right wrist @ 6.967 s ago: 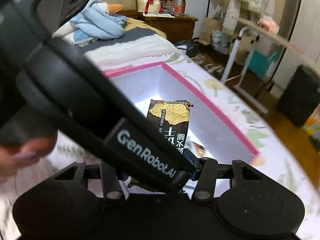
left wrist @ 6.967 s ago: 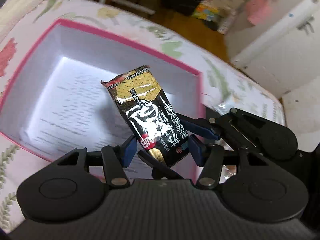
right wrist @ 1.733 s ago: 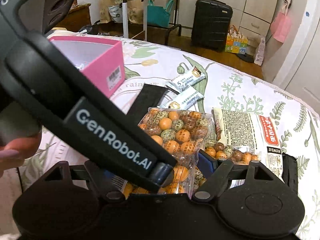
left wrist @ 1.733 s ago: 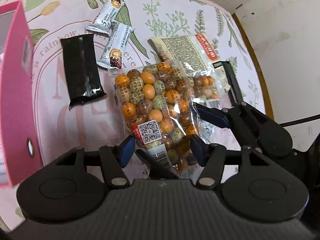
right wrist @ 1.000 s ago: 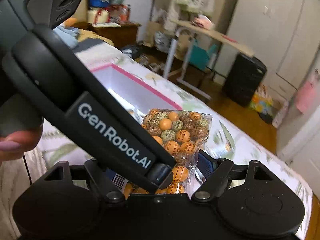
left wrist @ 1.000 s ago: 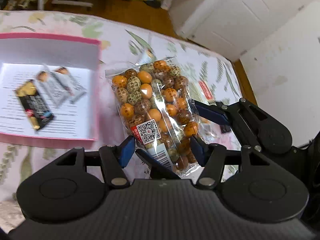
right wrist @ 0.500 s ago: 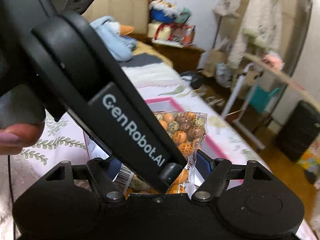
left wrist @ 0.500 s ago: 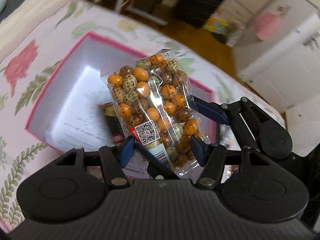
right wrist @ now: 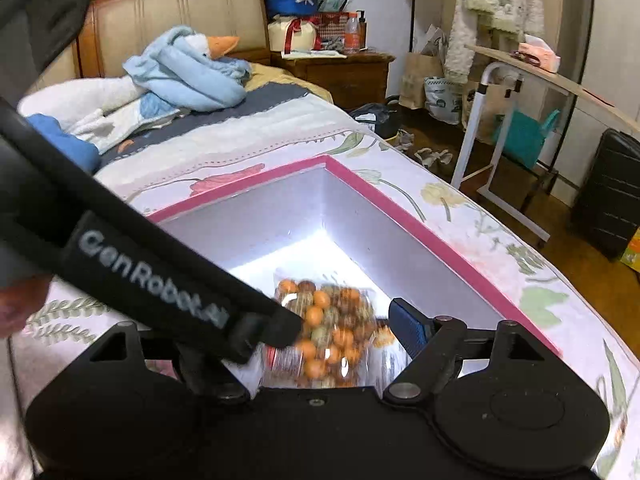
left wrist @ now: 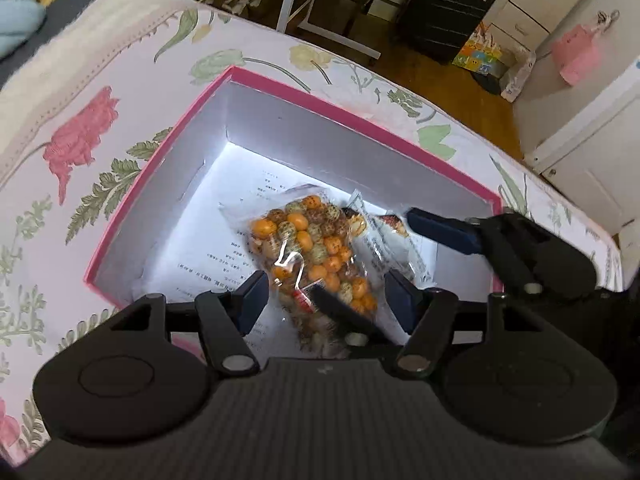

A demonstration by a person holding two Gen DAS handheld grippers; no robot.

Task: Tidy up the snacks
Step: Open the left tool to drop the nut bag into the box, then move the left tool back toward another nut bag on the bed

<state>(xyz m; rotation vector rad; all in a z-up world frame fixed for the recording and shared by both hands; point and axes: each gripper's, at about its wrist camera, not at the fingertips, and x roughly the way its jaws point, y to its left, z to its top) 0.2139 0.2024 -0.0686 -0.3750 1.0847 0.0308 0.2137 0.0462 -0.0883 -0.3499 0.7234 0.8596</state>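
Looking straight down into the pink box (left wrist: 360, 124) sitting on the flowery bed sheet (left wrist: 80, 140) here. Can see the clear bag of orange and brown candy balls (left wrist: 312, 248) lying on the printed paper (left wrist: 212, 256) lining the box floor, toward the near right part, long side pointing away from the camera. Touching or maybe overlapping a couple of white-wrapped snack bars (left wrist: 396, 252) on its right side; can't tell which. Hovering right above the bag with the left tool (left wrist: 326, 294), blue pads (left wrist: 252, 294) showing on either side of it but not pressing on it, jaws parted and opening. So nothing gripped there. Same story with the right tool (right wrist: 316, 344): spread fairly wide and opening, with only the right blue pad visible and the other hidden behind the black body of the left tool cutting diagonally across the shot. Looks a bit smeared in the right wrist view, that bag, but clearly down inside the box and clear of the visible pad. Also catching a bit of a person's finger (right wrist: 16, 304) at the far left edge, a blue blanket with a goose plush (right wrist: 188, 72) up by the headboard, and a black suitcase (left wrist: 444, 8) on the wooden floor past the bed.
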